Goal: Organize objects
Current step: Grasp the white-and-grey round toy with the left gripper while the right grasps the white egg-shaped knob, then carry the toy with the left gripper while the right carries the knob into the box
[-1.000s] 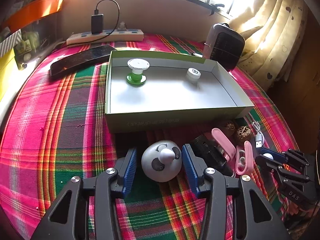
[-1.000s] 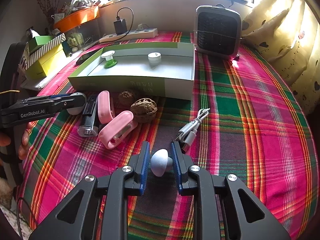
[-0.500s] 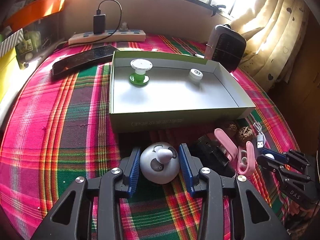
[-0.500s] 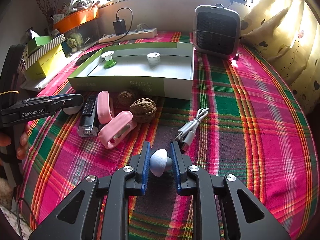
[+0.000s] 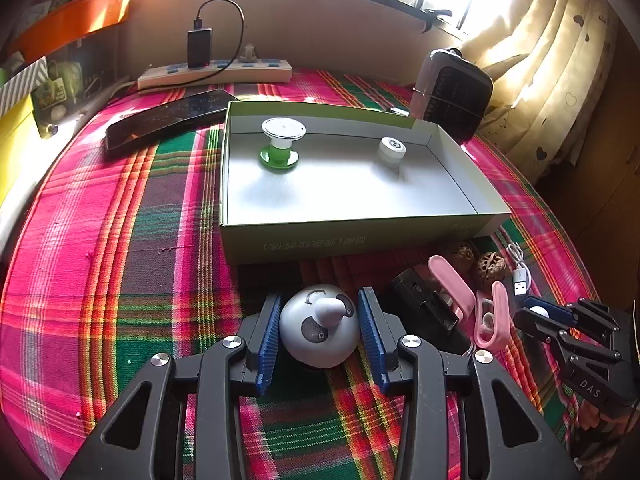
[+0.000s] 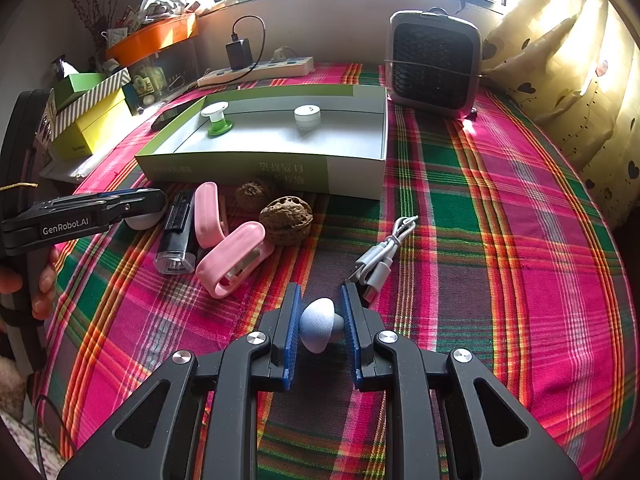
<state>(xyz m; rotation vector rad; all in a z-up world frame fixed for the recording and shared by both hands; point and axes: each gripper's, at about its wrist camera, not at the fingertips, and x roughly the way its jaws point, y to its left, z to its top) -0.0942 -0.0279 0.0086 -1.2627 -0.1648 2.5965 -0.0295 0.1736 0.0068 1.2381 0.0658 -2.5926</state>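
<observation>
At the bottom centre of the left wrist view, the left gripper clamps a white dome between its blue pads. At the bottom centre of the right wrist view, the right gripper pinches a pale blue knob. Mid-frame left lie pink clips, a black block, walnuts and, centre, a cable. Beyond, the box holds a green spool and a white cap.

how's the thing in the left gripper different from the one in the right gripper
The left gripper holds a white dome toy with dark spots, wide enough to spread the jaws. The right gripper holds a plain pale blue mushroom-shaped piece, much narrower, the jaws closer together. Both are small, rounded and clamped between blue pads.
</observation>
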